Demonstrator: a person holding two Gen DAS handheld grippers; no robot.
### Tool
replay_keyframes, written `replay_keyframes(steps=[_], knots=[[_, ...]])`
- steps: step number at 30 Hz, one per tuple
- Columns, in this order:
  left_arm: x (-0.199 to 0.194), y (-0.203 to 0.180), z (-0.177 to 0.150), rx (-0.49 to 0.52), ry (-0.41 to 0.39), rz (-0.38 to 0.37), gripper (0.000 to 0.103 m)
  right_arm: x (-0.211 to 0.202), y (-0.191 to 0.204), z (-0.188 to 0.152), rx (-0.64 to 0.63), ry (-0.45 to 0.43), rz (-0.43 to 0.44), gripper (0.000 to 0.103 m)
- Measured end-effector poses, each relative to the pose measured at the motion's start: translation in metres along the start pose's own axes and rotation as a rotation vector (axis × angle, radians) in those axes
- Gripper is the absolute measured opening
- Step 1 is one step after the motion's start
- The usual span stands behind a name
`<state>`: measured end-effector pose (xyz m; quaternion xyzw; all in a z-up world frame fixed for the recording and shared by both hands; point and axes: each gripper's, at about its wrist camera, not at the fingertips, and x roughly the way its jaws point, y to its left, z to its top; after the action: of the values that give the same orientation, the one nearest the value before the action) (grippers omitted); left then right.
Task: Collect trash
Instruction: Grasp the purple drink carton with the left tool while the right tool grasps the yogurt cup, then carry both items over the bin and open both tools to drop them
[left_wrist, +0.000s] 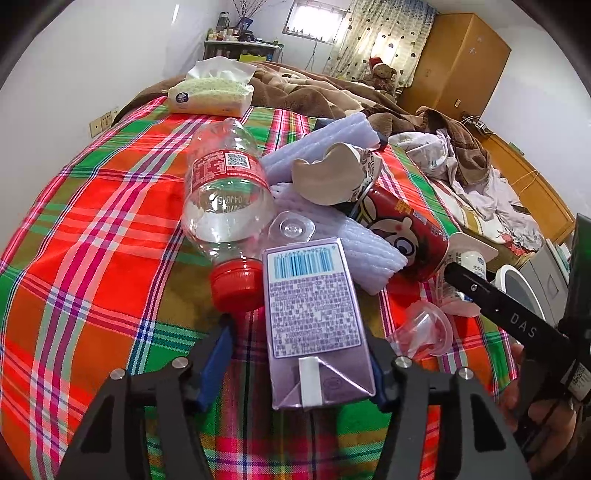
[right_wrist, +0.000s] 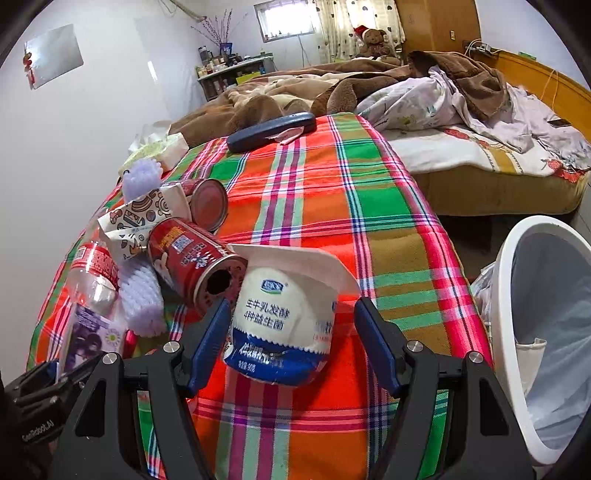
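1. The left tongs (left_wrist: 301, 354) straddle a purple drink carton (left_wrist: 314, 317) that lies flat on the plaid cloth (left_wrist: 92, 240), barcode end pointing away. The right blue pad looks to be against the carton's edge; the left pad stands clear of it with cloth showing between, so the carton is not yet pinched.
2. Just beyond the left pad lies a clear plastic bottle (left_wrist: 229, 192) on its side, its red cap turned toward the tongs.
3. Past the carton's far end sit white foam sheets (left_wrist: 325, 221), a crumpled paper cup (left_wrist: 332, 173) and a red can (left_wrist: 406, 229) in one heap; a clear plastic lid (left_wrist: 424, 328) lies to the right of the tongs.
4. The right tongs (right_wrist: 291, 336) stand released around a white and blue yogurt cup (right_wrist: 284, 325) lying on its side; neither pad touches it.
5. A second red can (right_wrist: 192, 262) lies just beyond the left pad of the right tongs.
6. To the right of the right tongs, off the cloth's edge, stands a white bin (right_wrist: 513, 295) with a pale liner; its contents cannot be made out.
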<state>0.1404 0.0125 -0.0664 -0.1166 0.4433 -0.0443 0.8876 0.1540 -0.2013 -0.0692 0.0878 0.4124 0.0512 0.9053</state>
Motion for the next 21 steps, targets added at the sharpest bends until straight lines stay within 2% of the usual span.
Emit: replay_keyframes(steps=[1,3,7,9,21], knots=[[0.000,0.000,0.000,-0.003,-0.001,0.001,0.058,-0.001,-0.001,0.000,-0.001,-0.004,-0.006,0.070],[0.000,0.000,0.001,-0.001,-0.002,0.004,0.054,-0.002,0.000,0.000,-0.014,-0.014,-0.016,0.059],[-0.001,-0.001,0.001,-0.002,-0.007,-0.002,0.047,-0.003,0.004,0.000,-0.045,-0.030,-0.031,0.059],[-0.001,-0.002,0.001,0.002,-0.005,-0.006,0.040,-0.004,0.003,-0.001,-0.045,-0.032,-0.019,0.059],[-0.008,-0.009,-0.001,0.023,-0.023,-0.007,0.038,-0.015,-0.004,-0.006,-0.022,-0.057,0.020,0.058]])
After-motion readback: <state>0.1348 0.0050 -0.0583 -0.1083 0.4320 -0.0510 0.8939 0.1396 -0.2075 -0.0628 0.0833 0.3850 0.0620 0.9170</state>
